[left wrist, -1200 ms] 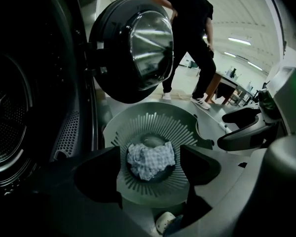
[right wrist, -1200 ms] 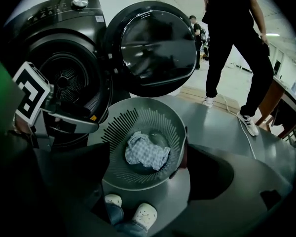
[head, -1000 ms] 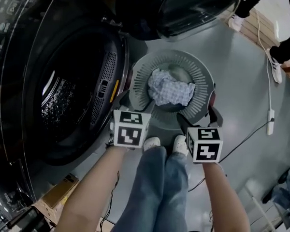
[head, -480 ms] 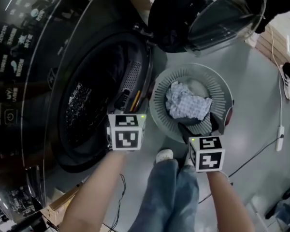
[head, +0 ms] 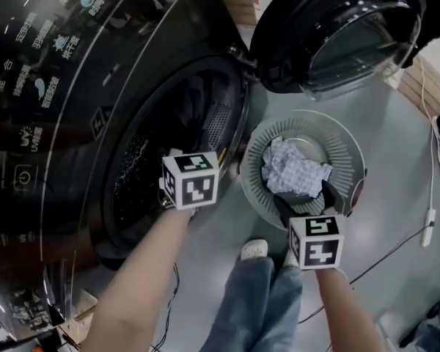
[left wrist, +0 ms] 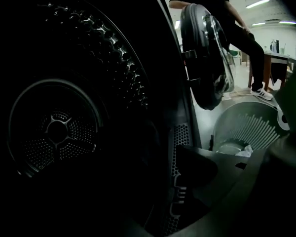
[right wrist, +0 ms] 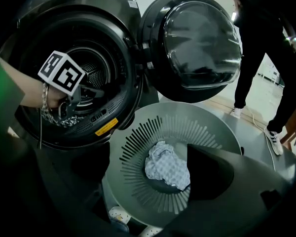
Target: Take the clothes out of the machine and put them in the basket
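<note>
Fingers of my left gripper (right wrist: 82, 98), just opening a little further with nothing between them, point into the drum (left wrist: 54, 130) to reach what remains, while those of my right gripper (head: 306, 199) hang wide and empty over the basket (head: 346, 147), where 1 checked cloth (head: 293, 173) already lies.

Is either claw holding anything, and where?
Nothing held. Right claw open over the basket; left claw, jaws just opening, nothing between, at the drum mouth.
</note>
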Available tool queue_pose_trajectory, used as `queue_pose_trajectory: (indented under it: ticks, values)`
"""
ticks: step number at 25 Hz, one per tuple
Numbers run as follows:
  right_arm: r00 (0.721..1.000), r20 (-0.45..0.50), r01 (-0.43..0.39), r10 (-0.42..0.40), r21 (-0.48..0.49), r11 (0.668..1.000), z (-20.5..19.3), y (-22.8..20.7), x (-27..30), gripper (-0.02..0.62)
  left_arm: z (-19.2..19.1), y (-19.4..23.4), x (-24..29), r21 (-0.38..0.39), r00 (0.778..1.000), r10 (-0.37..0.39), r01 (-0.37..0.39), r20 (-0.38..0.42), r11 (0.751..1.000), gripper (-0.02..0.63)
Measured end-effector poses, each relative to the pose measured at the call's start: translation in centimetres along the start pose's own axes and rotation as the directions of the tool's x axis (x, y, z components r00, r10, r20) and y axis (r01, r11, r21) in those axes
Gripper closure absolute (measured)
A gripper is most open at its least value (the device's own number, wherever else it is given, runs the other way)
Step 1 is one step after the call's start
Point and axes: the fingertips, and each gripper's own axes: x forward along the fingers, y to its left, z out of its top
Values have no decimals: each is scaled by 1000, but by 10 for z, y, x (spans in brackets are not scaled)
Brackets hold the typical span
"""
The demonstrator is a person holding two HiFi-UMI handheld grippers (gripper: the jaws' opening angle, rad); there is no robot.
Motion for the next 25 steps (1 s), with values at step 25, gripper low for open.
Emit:
queue_pose_trajectory:
  ticks: [25]
  values:
    - [990, 139, 27, -7, -145, 989, 30, -23, 86, 107, -6, 23, 110, -83, 993, -94, 88, -74, 993, 333]
